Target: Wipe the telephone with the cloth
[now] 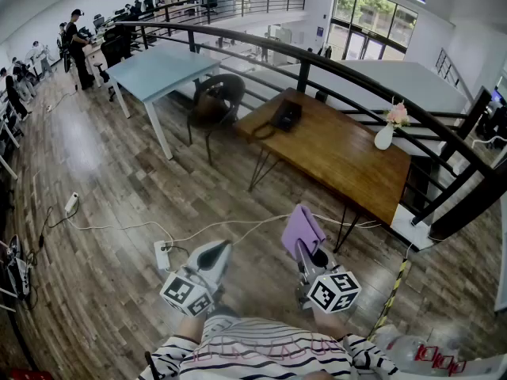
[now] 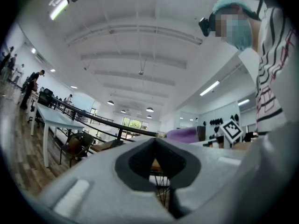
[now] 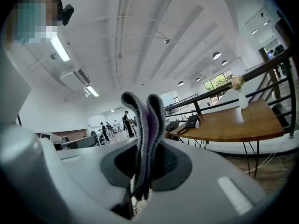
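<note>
- The right gripper (image 1: 306, 250), low and right of centre in the head view, had its jaws clamped on a folded purple cloth (image 1: 302, 229) that stood up from them.
- The left gripper (image 1: 217, 252), at lower centre, had its jaws together on nothing.
- The black telephone (image 1: 286, 115) sat at the left end of the wooden table (image 1: 348, 161), upper centre, well apart from both.
- Cloth in hand; by my judgement, the approach and all the wiping remained.

I can read no word, brand or number anywhere. The cubes on my left gripper (image 1: 220, 250) and right gripper (image 1: 306, 252) carry only black-and-white square patterns, no letters. At the lower right of the frame, red marks on a pale object (image 1: 412, 348) are too blurred to read.
</note>
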A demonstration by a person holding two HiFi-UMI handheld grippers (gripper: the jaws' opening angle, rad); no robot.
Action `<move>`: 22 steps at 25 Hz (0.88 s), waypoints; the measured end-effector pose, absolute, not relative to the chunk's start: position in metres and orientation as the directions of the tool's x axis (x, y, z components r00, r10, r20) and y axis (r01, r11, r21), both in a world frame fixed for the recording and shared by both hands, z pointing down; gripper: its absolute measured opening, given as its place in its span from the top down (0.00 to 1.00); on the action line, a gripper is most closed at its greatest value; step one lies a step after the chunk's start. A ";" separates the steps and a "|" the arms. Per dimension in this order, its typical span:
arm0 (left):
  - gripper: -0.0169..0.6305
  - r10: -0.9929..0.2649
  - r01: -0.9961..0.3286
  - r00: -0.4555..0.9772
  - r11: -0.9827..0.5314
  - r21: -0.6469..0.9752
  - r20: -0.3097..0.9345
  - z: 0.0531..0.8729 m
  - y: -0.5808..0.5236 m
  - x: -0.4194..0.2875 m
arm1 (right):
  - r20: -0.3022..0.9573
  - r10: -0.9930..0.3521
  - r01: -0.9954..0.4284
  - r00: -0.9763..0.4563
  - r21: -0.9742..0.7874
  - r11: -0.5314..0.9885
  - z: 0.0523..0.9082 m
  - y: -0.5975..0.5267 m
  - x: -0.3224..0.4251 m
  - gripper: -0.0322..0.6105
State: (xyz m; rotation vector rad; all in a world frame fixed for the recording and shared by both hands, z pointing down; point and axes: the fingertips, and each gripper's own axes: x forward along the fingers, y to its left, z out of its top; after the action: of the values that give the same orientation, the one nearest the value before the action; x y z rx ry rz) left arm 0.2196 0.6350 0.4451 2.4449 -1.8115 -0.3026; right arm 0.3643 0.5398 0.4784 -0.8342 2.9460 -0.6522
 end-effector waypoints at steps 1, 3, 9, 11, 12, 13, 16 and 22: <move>0.97 -0.955 -0.940 0.272 -0.289 0.183 -0.116 0.444 0.635 0.220 | 0.093 -0.500 -0.493 -0.861 -0.396 0.775 0.477 0.539 0.365 0.89; 0.97 -0.957 -0.942 0.260 -0.281 0.183 -0.129 0.443 0.635 0.220 | 0.080 -0.493 -0.481 -0.867 -0.399 0.781 0.476 0.536 0.365 0.89; 0.97 -0.957 -0.932 0.260 -0.284 0.224 -0.132 0.449 0.616 0.217 | 0.082 -0.479 -0.464 -0.874 -0.433 0.773 0.480 0.519 0.359 0.89; 0.97 -0.954 -0.927 0.271 -0.295 0.233 -0.128 0.452 0.604 0.211 | 0.095 -0.482 -0.471 -0.871 -0.440 0.765 0.484 0.510 0.353 0.89; 0.97 -0.952 -0.924 0.279 -0.302 0.235 -0.127 0.454 0.598 0.206 | 0.100 -0.485 -0.476 -0.869 -0.442 0.761 0.486 0.505 0.348 0.89; 0.97 -0.949 -0.920 0.288 -0.311 0.237 -0.127 0.455 0.591 0.200 | 0.103 -0.488 -0.480 -0.867 -0.442 0.758 0.486 0.500 0.341 0.89; 0.97 -0.943 -0.910 0.305 -0.330 0.250 -0.135 0.457 0.565 0.177 | 0.110 -0.501 -0.495 -0.859 -0.434 0.753 0.484 0.478 0.320 0.89; 0.97 -0.929 -0.893 0.337 -0.368 0.259 -0.156 0.450 0.509 0.126 | 0.118 -0.526 -0.521 -0.842 -0.432 0.736 0.476 0.427 0.271 0.89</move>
State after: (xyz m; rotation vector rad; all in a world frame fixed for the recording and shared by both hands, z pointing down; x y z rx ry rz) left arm 0.1261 0.5085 0.4503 2.4624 -1.6880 -0.4203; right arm 0.2710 0.4272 0.4762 -0.8791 2.9159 -0.7197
